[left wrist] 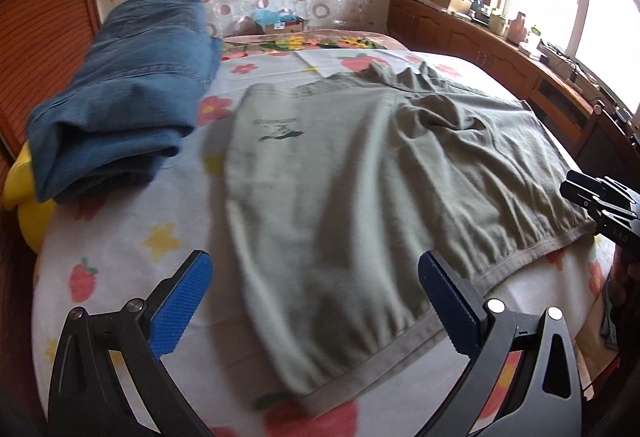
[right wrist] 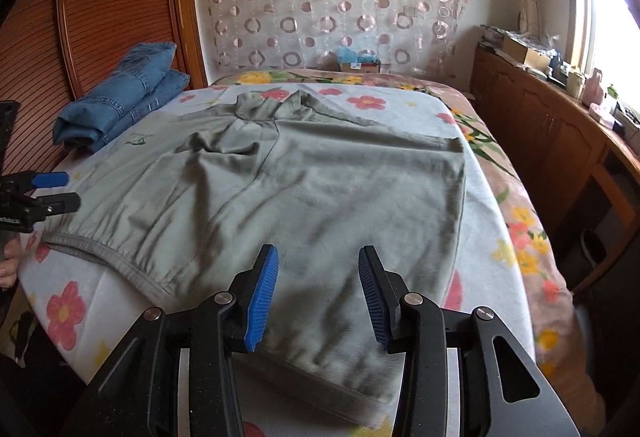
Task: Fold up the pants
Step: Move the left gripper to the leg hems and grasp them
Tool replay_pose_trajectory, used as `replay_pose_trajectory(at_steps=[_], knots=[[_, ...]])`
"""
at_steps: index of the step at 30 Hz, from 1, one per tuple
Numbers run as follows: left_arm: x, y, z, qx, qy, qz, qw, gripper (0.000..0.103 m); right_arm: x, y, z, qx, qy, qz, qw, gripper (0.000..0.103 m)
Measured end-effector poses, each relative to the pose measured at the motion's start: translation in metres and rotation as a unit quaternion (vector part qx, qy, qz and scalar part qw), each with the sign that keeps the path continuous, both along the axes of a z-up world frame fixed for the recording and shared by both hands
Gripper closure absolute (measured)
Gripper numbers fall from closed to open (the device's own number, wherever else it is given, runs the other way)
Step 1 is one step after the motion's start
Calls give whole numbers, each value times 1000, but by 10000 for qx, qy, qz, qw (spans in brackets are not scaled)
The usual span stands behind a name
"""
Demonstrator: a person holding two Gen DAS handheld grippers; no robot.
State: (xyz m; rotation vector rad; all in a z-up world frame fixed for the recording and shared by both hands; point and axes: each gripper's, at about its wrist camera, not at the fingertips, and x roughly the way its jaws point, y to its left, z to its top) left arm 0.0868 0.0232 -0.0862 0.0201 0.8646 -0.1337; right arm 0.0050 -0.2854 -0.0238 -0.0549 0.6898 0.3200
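Note:
Grey-green pants [left wrist: 360, 173] lie spread on the bed, waistband toward me, legs running to the far end; they also show in the right wrist view [right wrist: 320, 189]. My left gripper [left wrist: 316, 297] is open and empty, hovering over the waistband's left part. My right gripper [right wrist: 318, 293] is open and empty above the near right part of the pants. The right gripper shows at the right edge of the left wrist view [left wrist: 600, 201]. The left gripper shows at the left edge of the right wrist view [right wrist: 48, 193].
Folded blue jeans [left wrist: 120, 97] lie at the bed's left side near the wooden headboard [right wrist: 100, 17]. A floral sheet [left wrist: 120, 257] covers the bed. A yellow cushion [left wrist: 24, 197] sits at the left edge. A wooden cabinet [right wrist: 560, 141] with clutter runs along the right under the window.

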Motion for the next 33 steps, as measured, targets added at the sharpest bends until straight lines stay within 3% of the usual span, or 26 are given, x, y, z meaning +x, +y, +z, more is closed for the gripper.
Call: replay_pose_trajectory(at_steps=[6,11,15,19,23,29,33], knots=[[-16,27,-5,-139,58,207,9997,0,-2,-8,-4,-47,155,-82,9998,57],[-29,42,-10,-166,117,443,9988,6,-13,8,-4,-335,-82,-175,9993,51],[-40,49,-9,-199,104,467,9987,15,-15,6,-6,-129,-102,-251,9996,48],[-50,47,-11,-394,121,328,9986,32,-13,20,-2,-200,-130,-252,9994,48],[-52,38,-14,-359,114,222,9990,38,-11,23,-1,-193,-138,-250,9994,48],[-48,34,-13,-507,74,135,9986,60,-13,19,1,-176,-149,-256,9994,48],[-46,30,-14,-601,71,12,9982,82,-13,19,1,-176,-156,-256,9994,48]])
